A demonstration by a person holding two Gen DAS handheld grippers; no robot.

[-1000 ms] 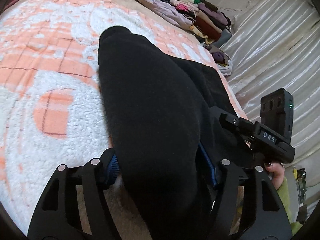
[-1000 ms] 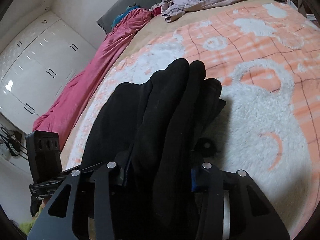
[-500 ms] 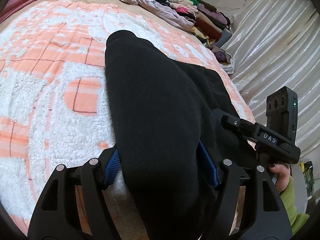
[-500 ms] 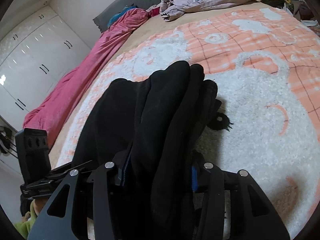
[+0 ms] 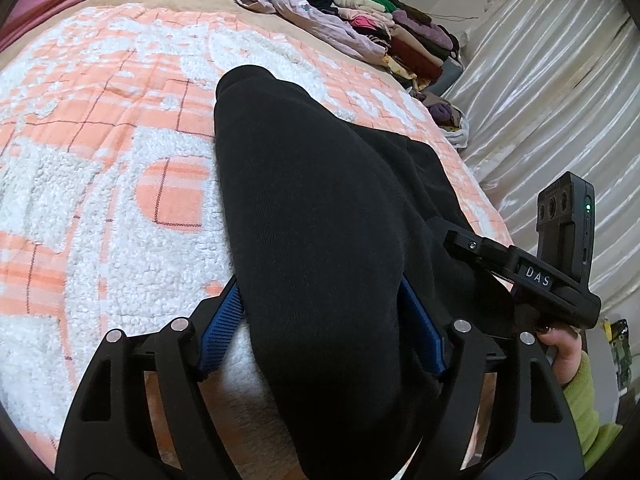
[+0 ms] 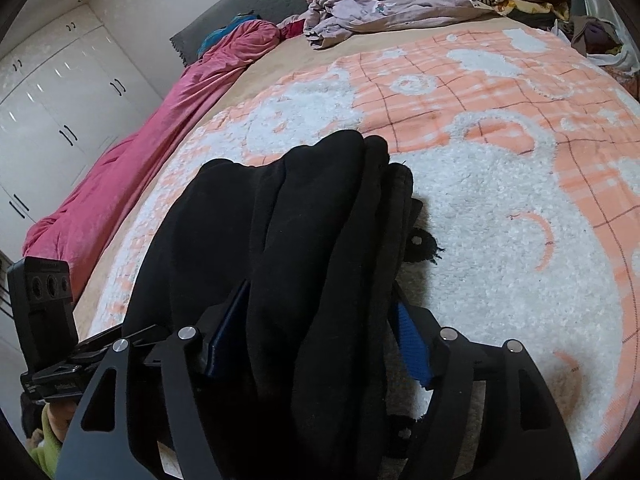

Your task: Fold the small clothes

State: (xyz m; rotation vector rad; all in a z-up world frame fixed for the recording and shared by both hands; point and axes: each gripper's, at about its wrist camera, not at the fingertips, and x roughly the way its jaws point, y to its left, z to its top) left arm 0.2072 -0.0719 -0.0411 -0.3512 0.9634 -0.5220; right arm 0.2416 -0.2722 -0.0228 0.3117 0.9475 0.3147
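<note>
Black garment (image 5: 320,220) near blanket (image 5: 100,200) edge, both tongs (image 5: 320,328) (image 6: 316,332) opening around its folds.

Left gripper (image 5: 320,320) low in the left wrist view, angled downward, black linkage arms spreading from the bottom edge, blue pads (image 5: 219,339) either side of a black garment (image 5: 320,220), jaws opening, a sliver of gap at the left pad. Right gripper (image 6: 316,328) likewise low in the right wrist view, jaws opening, right pad (image 6: 412,344) clear of the cloth. In the left wrist view, right hand (image 5: 562,350) at the lower right edge, gripping the other tool's handle, lime-green sleeve (image 5: 588,408) below it. In the right wrist view, left hand (image 6: 60,416) at the lower left corner, mostly hidden
</note>
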